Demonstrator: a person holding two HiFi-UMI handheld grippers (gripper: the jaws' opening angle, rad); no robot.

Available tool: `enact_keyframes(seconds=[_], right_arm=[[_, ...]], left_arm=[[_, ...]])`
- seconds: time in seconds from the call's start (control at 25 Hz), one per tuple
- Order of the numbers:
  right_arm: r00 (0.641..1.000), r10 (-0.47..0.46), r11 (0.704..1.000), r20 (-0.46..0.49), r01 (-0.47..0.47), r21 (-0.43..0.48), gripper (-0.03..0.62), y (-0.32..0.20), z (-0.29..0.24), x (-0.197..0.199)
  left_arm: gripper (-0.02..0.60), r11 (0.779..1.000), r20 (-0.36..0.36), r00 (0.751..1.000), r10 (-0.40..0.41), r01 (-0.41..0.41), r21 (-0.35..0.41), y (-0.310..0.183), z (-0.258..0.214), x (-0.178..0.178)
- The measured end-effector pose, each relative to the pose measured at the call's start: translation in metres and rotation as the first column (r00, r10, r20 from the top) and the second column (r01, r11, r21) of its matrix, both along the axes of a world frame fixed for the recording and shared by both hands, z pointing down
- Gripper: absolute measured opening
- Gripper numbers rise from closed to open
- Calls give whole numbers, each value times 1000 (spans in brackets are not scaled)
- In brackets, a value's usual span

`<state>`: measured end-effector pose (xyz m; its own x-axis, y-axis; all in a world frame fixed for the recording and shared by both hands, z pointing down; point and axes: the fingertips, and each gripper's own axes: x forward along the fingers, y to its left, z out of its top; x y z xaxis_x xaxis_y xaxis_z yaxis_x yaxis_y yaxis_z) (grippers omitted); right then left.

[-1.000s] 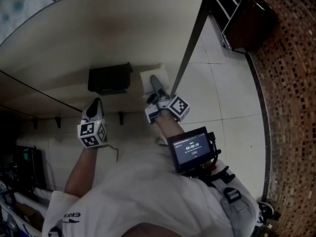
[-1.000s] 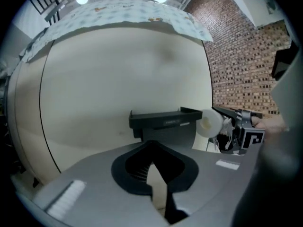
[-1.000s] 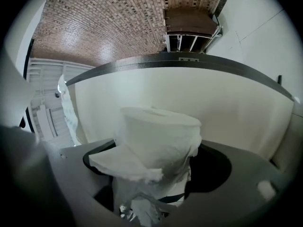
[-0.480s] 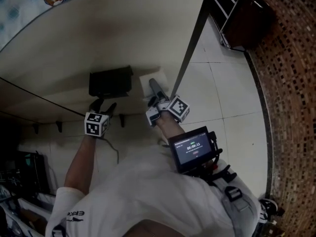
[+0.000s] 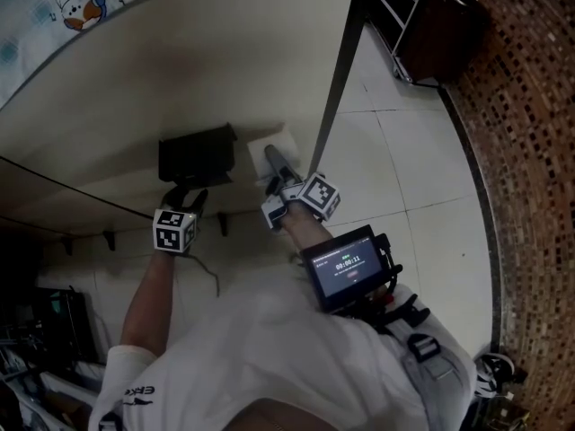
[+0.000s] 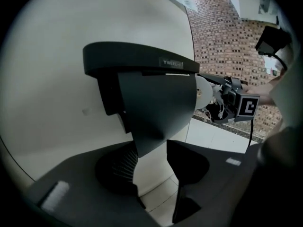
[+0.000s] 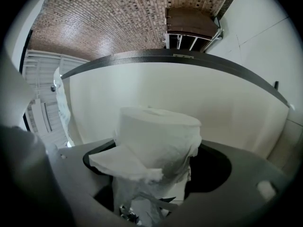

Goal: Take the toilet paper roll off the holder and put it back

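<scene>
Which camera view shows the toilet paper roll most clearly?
The right gripper view: the toilet paper roll fills its centre, between the jaws. The head view shows it small; the left gripper view, only an edge beside the holder.

White toilet paper roll, black holder, brown mosaic wall.

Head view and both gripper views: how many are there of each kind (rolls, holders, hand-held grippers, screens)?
roll: 1
holder: 1
hand-held grippers: 2 (left hand-held gripper closing, holder's flap tip between its jaws; right hand-held gripper shut on the roll)
screen: 1
Total: 5
</scene>
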<state>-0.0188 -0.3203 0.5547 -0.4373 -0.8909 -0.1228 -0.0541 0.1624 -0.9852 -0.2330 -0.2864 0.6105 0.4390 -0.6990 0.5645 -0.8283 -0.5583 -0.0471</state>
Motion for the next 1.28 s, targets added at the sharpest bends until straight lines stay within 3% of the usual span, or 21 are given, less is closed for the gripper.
enact_keyframes(seconds=[0.08, 0.4, 0.64, 1.28], right_arm=[[1000, -2, 1000, 4, 2, -3, 453, 0, 2, -1], [1000, -10, 1000, 14, 10, -11, 453, 4, 13, -9], [999, -20, 1000, 26, 20, -7, 453, 6, 18, -19], [999, -31, 1000, 32, 31, 0, 453, 6, 22, -47]], left_arm=[[169, 1000, 5, 1000, 5, -5, 4, 5, -1, -2], [166, 995, -19, 996, 89, -90, -39, 39, -14, 4], [167, 986, -89, 988, 129, -137, -89, 60, -28, 4], [176, 965, -219, 953, 211, -239, -111, 81, -63, 2]])
